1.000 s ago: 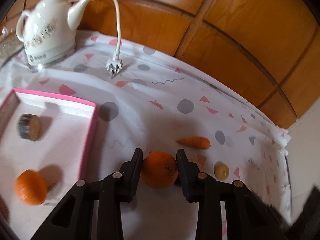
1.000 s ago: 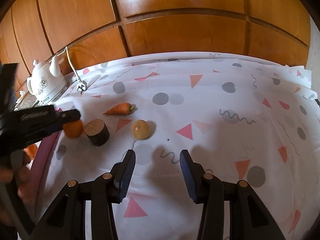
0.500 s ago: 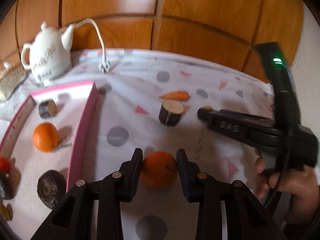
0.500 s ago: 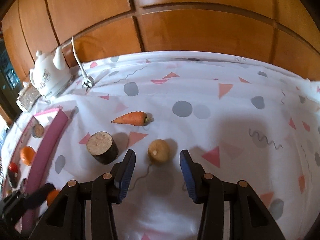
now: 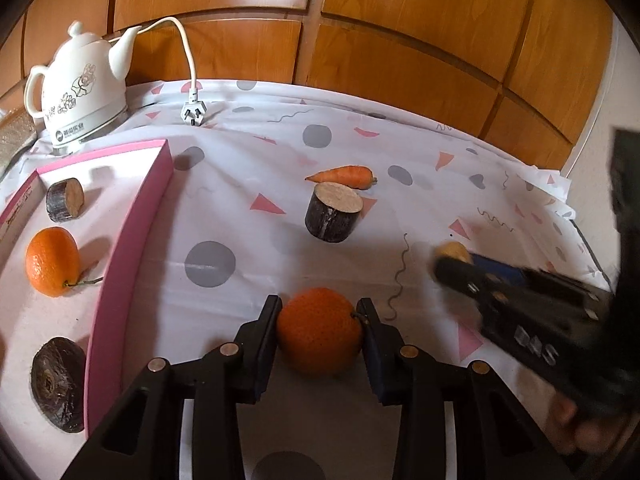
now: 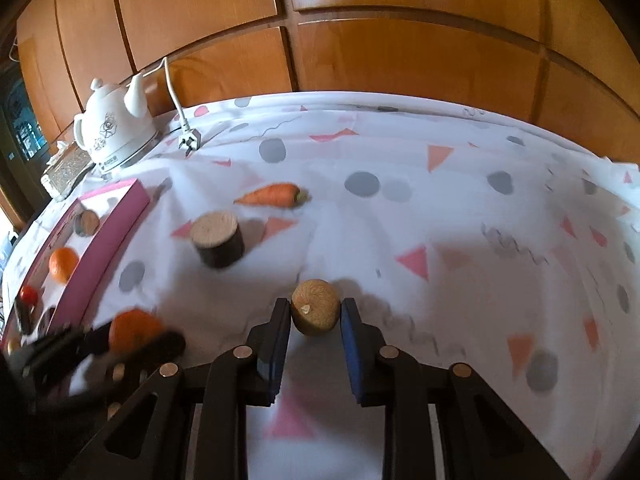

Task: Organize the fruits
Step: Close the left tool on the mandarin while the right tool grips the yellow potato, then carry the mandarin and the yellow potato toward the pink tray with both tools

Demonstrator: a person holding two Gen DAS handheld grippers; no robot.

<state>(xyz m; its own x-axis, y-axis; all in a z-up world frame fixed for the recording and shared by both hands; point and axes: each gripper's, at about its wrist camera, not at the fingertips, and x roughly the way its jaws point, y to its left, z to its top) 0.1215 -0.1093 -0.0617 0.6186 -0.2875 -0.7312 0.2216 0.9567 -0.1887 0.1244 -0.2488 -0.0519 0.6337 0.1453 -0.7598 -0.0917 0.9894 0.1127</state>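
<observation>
Orange sat clamped between left gripper jaws above the tablecloth. Right gripper jaws flanked the tan fruit; contact unclear. Only right view showed a red fruit in the pink tray.

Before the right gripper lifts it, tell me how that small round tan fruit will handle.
The small round tan fruit looks firm, so it should hold its shape when pinched. Being round, it will likely roll on the white patterned tablecloth if nudged. The right gripper brackets it closely, so it may slip unless centred.
</observation>
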